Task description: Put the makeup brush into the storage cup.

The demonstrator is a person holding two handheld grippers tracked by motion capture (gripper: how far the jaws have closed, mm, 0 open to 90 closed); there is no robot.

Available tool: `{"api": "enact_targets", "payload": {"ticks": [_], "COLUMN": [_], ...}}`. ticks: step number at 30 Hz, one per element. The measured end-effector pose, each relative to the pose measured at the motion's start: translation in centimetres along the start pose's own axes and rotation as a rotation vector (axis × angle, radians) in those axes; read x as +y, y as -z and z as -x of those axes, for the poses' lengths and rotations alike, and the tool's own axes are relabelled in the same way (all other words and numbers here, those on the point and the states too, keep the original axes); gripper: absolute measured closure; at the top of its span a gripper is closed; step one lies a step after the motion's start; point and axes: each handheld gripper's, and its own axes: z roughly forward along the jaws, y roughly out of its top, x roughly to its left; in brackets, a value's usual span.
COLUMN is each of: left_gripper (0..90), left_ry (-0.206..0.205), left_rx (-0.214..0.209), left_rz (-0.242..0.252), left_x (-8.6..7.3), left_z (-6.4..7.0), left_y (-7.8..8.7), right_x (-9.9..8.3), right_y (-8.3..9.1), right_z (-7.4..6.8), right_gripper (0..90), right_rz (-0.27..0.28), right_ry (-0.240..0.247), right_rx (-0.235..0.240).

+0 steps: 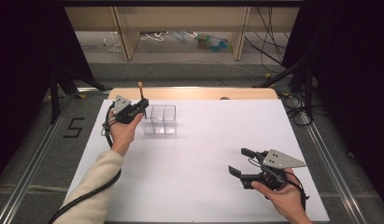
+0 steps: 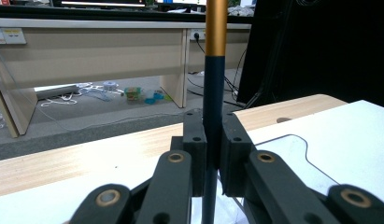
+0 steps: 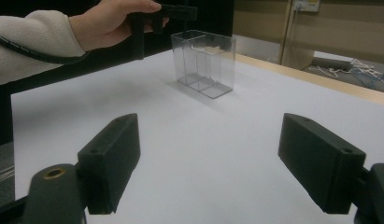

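The left gripper (image 2: 213,158) is clamped on a slim round brush handle (image 2: 213,93) – dark blue with a matte gold band above – held upright just left of the clear plastic box (image 1: 163,119), a two-compartment organiser on the white mat (image 1: 199,163). The right gripper (image 3: 217,163) hovers well apart, jaws wide – a black "5" (image 1: 74,127) marks the floor
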Motion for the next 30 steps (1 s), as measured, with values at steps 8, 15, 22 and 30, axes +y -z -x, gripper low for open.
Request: {"api": "enact_targets", "payload": {"ticks": [8,15,22,30], "left_gripper": [82.9,82.9,82.9,82.8], "left_ry": [0.008,-0.004,0.001,0.01], "left_rx": [0.004,0.005,0.008,0.009], "left_rz": [-0.006,-0.013,-0.01,-0.01], "left_x": [-0.16,-0.25,-0.26,-0.17], "left_z": [0.02,-0.04,-0.15,-0.26], "left_y": [-0.03,-0.04,-0.01,0.09], "right_x": [0.01,0.01,-0.01,0.0], "right_y": [0.0,-0.01,0.0,0.0], "right_z": [0.01,0.0,0.01,0.0], "right_gripper": [21.8,21.8,21.8,21.8], "right_rz": [-0.001,-0.001,-0.002,-0.002], "right_ry": [-0.001,0.0,0.002,0.001], "right_rx": [0.001,0.002,0.001,0.001]}}
